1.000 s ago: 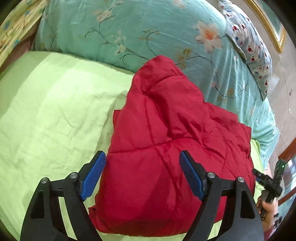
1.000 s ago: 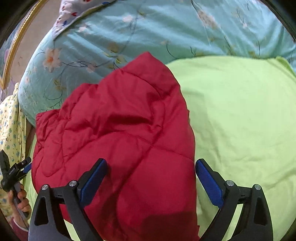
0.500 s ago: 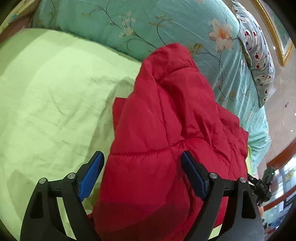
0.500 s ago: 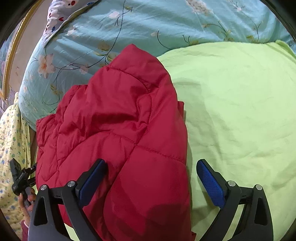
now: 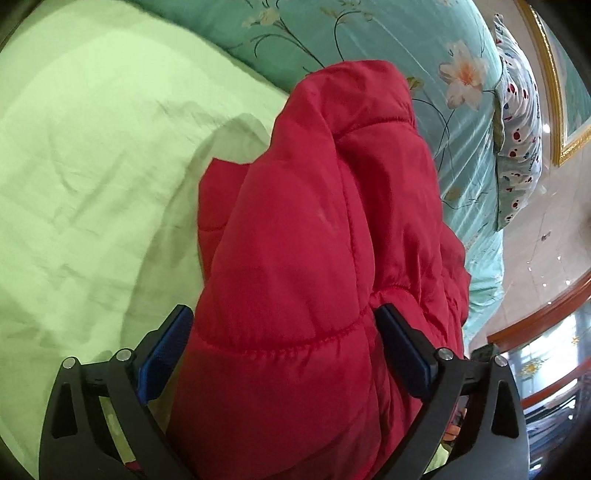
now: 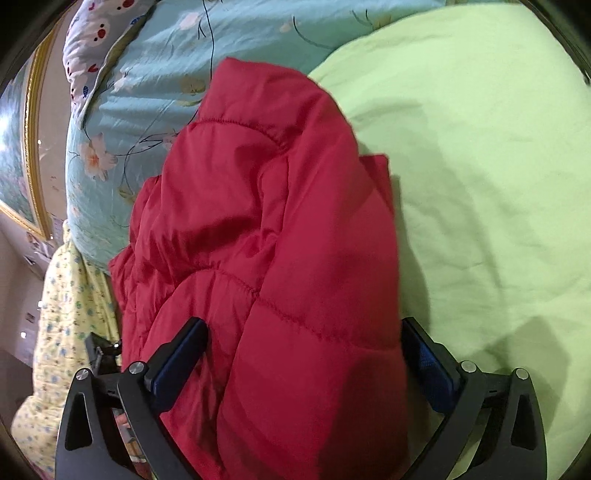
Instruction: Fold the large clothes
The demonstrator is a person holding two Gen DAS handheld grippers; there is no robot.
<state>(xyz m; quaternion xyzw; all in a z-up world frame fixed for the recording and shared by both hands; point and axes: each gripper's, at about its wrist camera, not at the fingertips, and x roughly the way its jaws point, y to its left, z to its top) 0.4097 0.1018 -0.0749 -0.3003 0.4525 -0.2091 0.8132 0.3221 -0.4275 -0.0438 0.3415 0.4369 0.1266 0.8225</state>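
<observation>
Two tongs: both sit nearest the lenses, one per hand. The left tongs and right tongs each have their blue pads spread wide with the red bulk bulging between them. Looks to me like they straddle it more than pinch it, can't see any real squeeze.
One jacket: red quilted jacket, puffy, already bundled into a thick wad. It lies on the bed partly between the tongs, its far end humped up against the quilt. Same jacket in the right view.
What just changed: compared with a second ago the jacket fills way more of both views and reaches right down between the pads, so both tongs have closed in over the bundle, spread about as wide as before. My guess is the fold is mostly made and this is the pressing or gathering bit, or a setup for one more fold.
One sheet: light green bed sheet under the jacket, wrinkled, bare on the outer side.
One quilt: teal floral quilt heaped just behind the jacket, touching its far end.
One pillow: white pillow with red spots farther back, past the quilt.
One frame: gold picture frame on the wall, farthest off.
</observation>
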